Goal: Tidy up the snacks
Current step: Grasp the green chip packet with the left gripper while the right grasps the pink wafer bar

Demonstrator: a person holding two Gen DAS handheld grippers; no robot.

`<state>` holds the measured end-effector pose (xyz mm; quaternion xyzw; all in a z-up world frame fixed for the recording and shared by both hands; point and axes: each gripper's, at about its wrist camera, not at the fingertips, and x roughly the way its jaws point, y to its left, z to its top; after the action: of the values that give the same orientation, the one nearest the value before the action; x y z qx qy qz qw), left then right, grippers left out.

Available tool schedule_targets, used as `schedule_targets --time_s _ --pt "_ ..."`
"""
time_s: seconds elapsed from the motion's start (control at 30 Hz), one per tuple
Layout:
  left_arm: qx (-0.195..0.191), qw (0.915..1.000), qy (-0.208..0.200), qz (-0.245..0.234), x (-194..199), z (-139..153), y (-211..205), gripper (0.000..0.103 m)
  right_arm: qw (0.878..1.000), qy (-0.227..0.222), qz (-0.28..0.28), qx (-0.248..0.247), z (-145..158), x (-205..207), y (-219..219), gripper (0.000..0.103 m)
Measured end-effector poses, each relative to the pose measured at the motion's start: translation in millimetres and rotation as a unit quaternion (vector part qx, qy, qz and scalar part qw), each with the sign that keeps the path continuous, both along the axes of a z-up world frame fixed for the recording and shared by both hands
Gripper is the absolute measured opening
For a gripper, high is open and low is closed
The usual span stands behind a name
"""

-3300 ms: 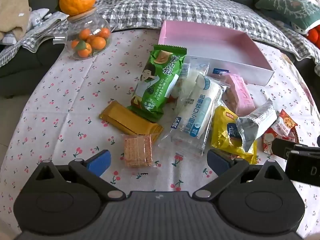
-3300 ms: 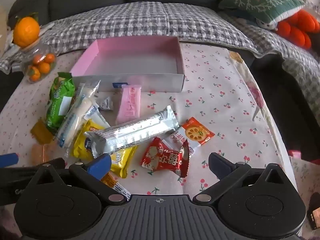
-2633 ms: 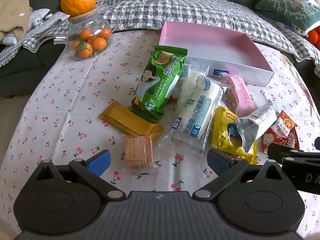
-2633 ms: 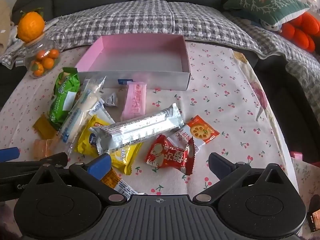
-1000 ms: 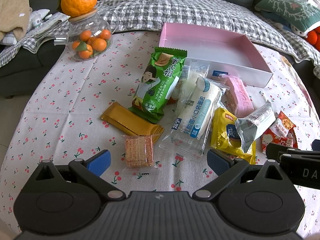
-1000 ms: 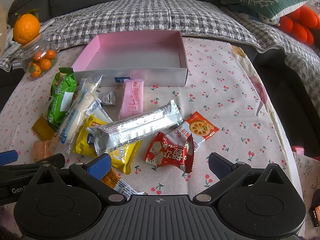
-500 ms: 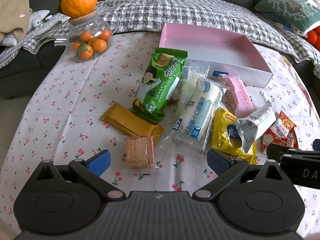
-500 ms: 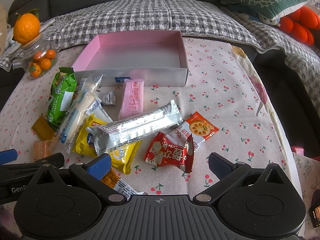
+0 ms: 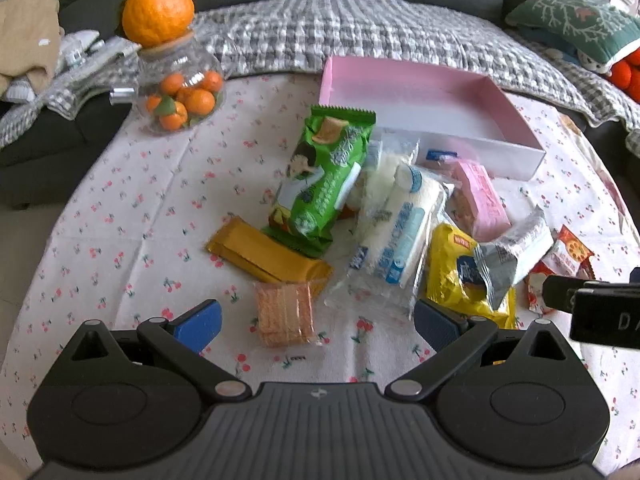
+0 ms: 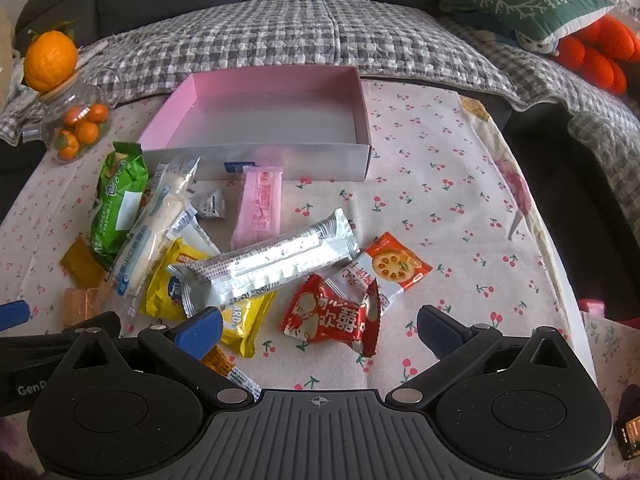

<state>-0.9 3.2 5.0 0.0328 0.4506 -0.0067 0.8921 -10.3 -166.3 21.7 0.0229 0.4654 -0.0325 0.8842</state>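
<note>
Both grippers hovered low over the near edge of the bench (image 10: 460,208), jaws spread wide and empty. No snack had yet gone into the pink box (image 10: 276,120), which sat empty at the far side, well ahead of both sets of jaws.

The right gripper (image 10: 318,330) pointed almost straight at the red packet (image 10: 334,314), which lay just ahead of its jaws and between them, nearer to this gripper than to the other. The packet's long axis ran roughly across the jaw line, left to right, with its crimped right end tipped up against the orange-and-white cracker packet (image 10: 386,268) just beyond. Further ahead and to the left lay the long silver bar (image 10: 268,258), its long axis slanting from near-left to far-right, resting on the yellow packet (image 10: 200,300).

The left gripper (image 9: 316,322) had the small clear pack of wafers (image 9: 284,312) just ahead, a little left of centre, long axis running away from the jaws. Beyond it lay the mustard-yellow bar (image 9: 266,254), slanting from far-left to near-right, then the green bag (image 9: 322,178) and the white bread pack (image 9: 394,236), both pointing away toward the box.

I judged the red packet the likeliest first pick for the right gripper: closing across its short side would call for a turn of the wrist, since it lay broadside to the jaws.
</note>
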Motion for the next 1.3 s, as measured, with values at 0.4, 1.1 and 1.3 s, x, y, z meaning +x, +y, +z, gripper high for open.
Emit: schedule_targets --time_s 0.4,1.1,1.3 --pt "0.004 0.9988 0.014 -0.047 36 15 9 0.102 0.996 0.031 0.033 0.079 16 29 -11 0.103" --pt "-0.118 0.9896 0.017 -0.08 108 -24 32 0.076 0.978 0.049 -0.006 0.2 -41 116 -17 0.071" --pt "-0.117 0.989 0.025 -0.088 117 -30 33 0.073 0.984 0.051 0.0 0.169 -49 120 -7 0.06"
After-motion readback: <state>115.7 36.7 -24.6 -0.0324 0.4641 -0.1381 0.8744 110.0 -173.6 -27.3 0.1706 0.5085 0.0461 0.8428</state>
